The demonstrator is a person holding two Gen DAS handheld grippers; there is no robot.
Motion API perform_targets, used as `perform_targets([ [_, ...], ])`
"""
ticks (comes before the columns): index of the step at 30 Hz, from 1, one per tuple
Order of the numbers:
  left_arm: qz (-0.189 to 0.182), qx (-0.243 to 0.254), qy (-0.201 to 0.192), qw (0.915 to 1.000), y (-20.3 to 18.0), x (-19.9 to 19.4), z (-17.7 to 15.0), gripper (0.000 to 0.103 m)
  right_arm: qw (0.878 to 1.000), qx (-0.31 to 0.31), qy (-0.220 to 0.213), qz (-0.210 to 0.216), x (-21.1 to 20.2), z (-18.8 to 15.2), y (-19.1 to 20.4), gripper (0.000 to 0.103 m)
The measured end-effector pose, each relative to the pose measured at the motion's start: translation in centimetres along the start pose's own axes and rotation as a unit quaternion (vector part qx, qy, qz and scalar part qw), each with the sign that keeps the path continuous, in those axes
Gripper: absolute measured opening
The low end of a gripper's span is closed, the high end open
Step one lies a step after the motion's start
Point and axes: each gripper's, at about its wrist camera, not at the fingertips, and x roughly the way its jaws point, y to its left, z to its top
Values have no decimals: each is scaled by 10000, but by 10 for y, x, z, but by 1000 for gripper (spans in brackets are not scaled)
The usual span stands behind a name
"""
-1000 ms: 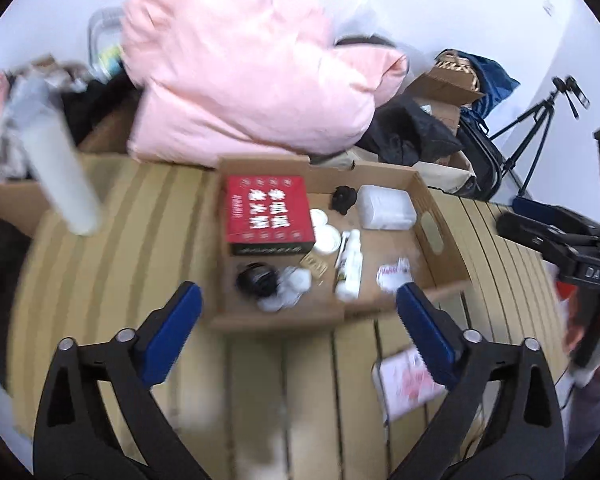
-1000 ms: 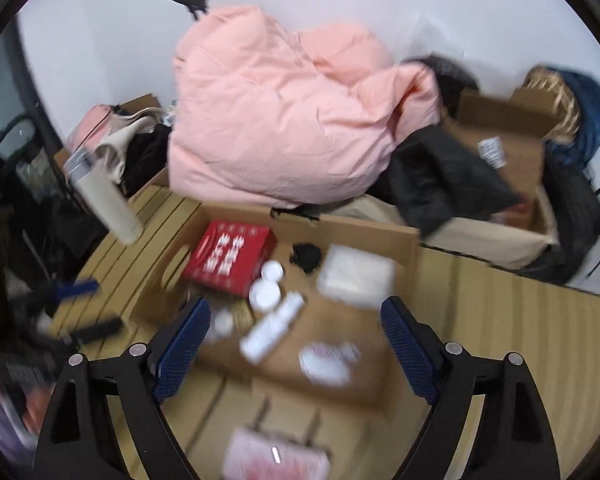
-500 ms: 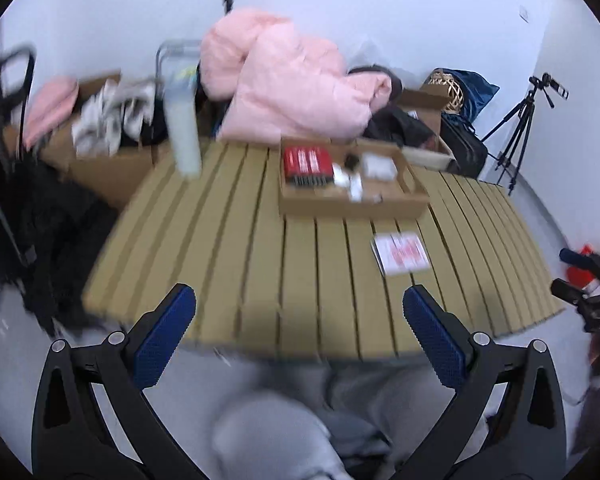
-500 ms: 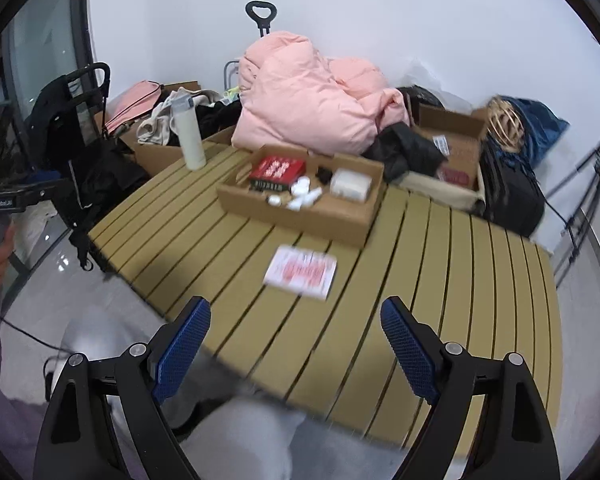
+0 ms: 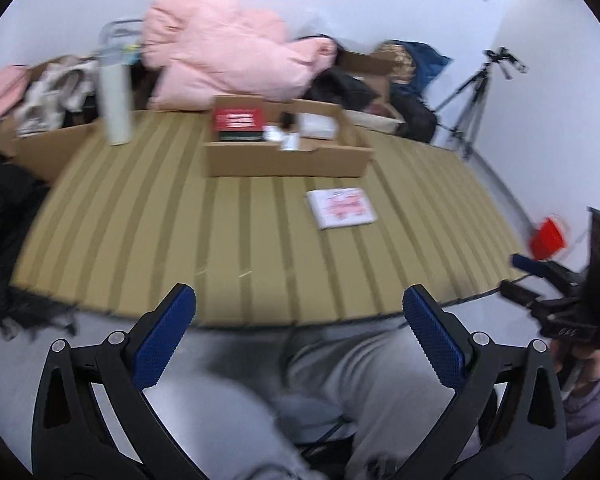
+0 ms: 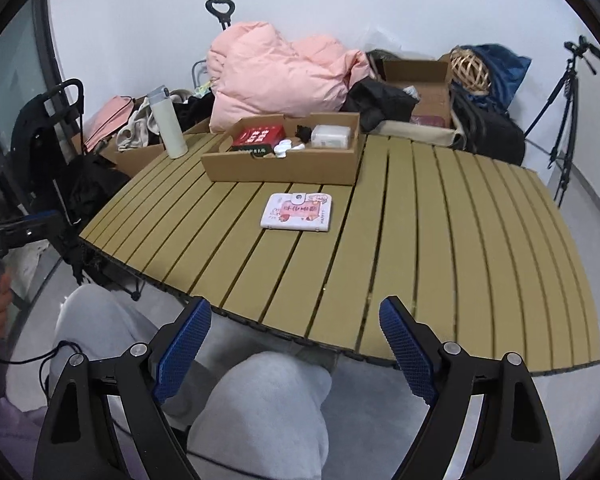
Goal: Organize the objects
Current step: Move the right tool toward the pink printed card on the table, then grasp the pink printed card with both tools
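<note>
Left tool: spread wide, empty; black frame, blue ribbed pads. Right tool: likewise spread wide, nothing between blue ribbed pads. Both poised off near edge of tabletop, above grey-trousered knees.

Tabletop: tan slats, dark gaps, curved near edge. Pack: flat, rectangular, white with pink print, lying alone mid-tabletop, well ahead of both tools, unobstructed. Box: shallow brown cardboard, just beyond pack, holding red carton, translucent case, small white and black items. Bottle: white cylinder, upright, left of box.

Behind tabletop: pink padded jacket, dark bags, open cartons, tripod.
</note>
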Motion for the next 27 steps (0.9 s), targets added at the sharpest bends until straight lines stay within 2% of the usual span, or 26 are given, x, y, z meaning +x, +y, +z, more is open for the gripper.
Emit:
perform_targets([
  [1,-108,26,138,9998,-3,20,9,100,10000,3,29,52,8,4,-2,89],
  [2,-171,43,305,9994,-7,41,18,93,9999,9,67,119,19,9,-4,88],
  [3,-147,53,473,9988,-10,62,27,87,9998,36,119,134,30,14,-6,82],
  [4,-187,64,682,9975,-14,91,40,77,9997,32,190,152,47,22,-9,72],
  [6,-405,148,844,9955,-19,128,56,72,9995,105,245,178,74,34,-15,60],
  [9,-205,209,961,9949,-23,190,80,64,9990,330,282,125,123,58,-30,47],
  [10,-141,118,963,9952,-21,208,85,55,9989,354,275,124,136,64,-33,46],
  [13,-156,-191,1200,9925,-13,256,92,50,9980,483,395,110,188,83,-46,42],
  [15,-174,-402,1328,9902,-4,273,88,46,9972,572,468,76,210,88,-51,41],
  [17,-350,-524,1313,9893,2,279,84,45,9963,629,578,78,230,91,-55,41],
  [19,-388,-376,1071,9928,-1,273,81,45,9950,700,698,146,244,90,-57,41],
  [21,-626,-210,1134,9914,-7,275,77,45,9938,744,806,177,255,86,-57,41],
  [23,-446,26,982,9942,-13,273,73,42,9931,861,734,325,256,84,-57,37],
  [24,-386,150,945,9947,-16,271,72,41,9924,919,701,412,256,85,-56,31],
  [25,-380,125,940,9948,-15,270,73,37,9924,933,702,386,257,86,-55,31],
  [26,-353,20,908,9952,-12,267,74,27,9924,935,709,360,257,87,-53,30],
  [27,-332,-103,904,9953,-8,265,75,24,9923,943,729,332,257,88,-51,29],
])
